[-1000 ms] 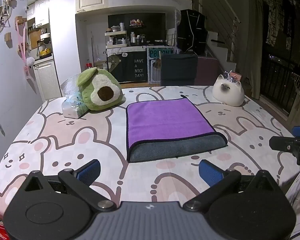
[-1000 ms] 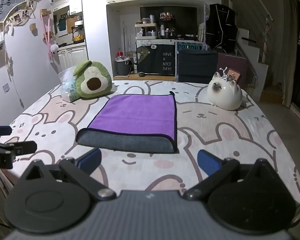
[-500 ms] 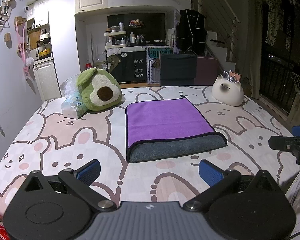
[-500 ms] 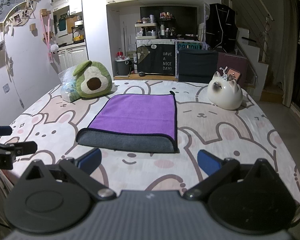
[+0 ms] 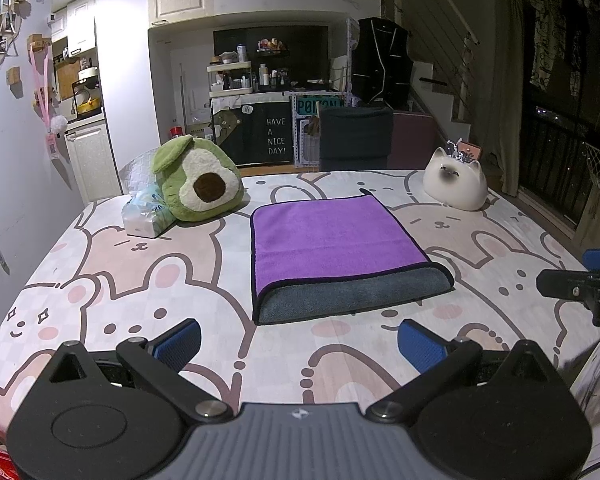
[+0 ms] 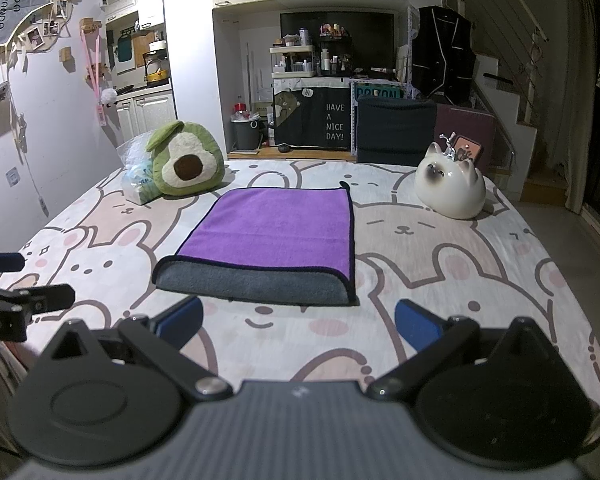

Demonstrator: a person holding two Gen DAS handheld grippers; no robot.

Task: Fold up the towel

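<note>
Purple-and-grey microfibre towel lies folded once on bunny-print table cover, rolled edge toward you. Left gripper and right gripper both spread, empty, just short of it; towel ahead-centre, neither nearer.

The towel is showing matt, fluffy cloth; the cat figurine is looking glossy, the avocado toy plush.

A dim room at night: white walls hung with photos, a lit kitchen nook at the far left, a black chalkboard cabinet beyond the tabletop's far edge, stairs rising at the right.
</note>
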